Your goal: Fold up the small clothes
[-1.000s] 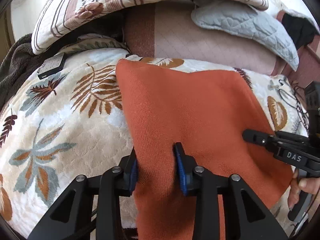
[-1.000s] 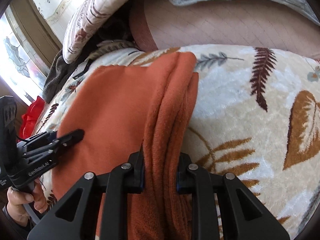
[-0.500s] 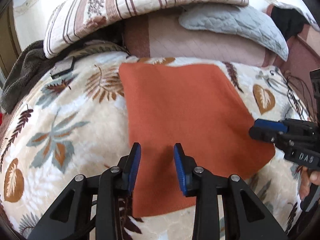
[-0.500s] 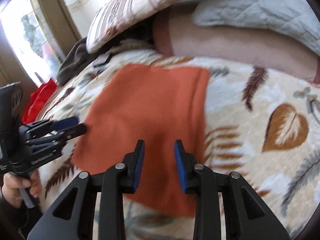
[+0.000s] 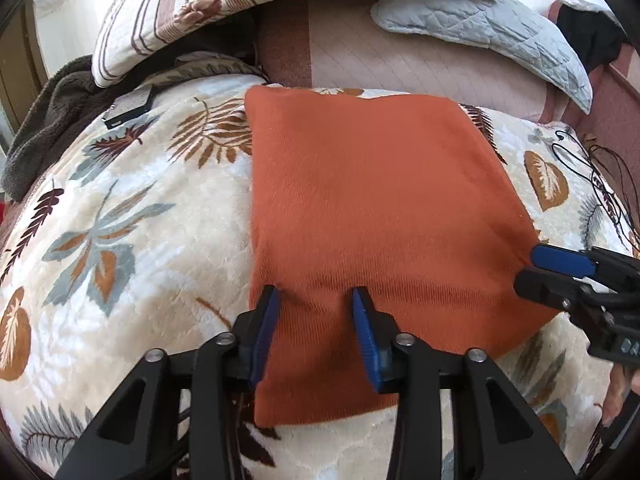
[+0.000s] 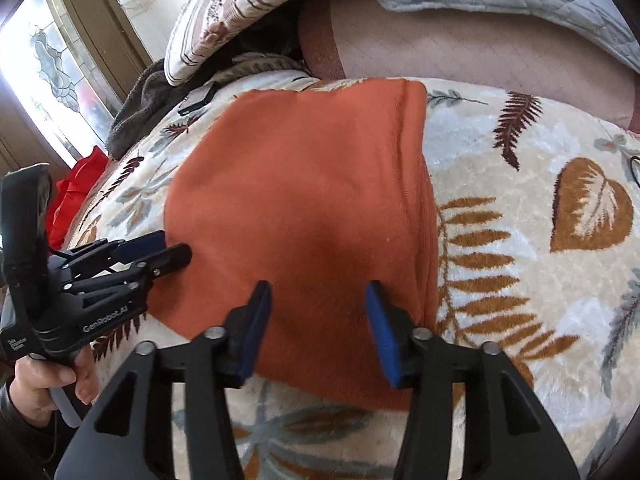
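Matt knitted orange cloth (image 5: 380, 216) on plush leaf-print blanket (image 5: 132, 248)

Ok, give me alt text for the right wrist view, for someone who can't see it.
A folded orange garment lies flat on a leaf-patterned blanket, with the right gripper open above its near edge, jaws just opened and gripping nothing. The left gripper, held in a hand, sits at the garment's left edge. Striped and grey bedding lies behind.
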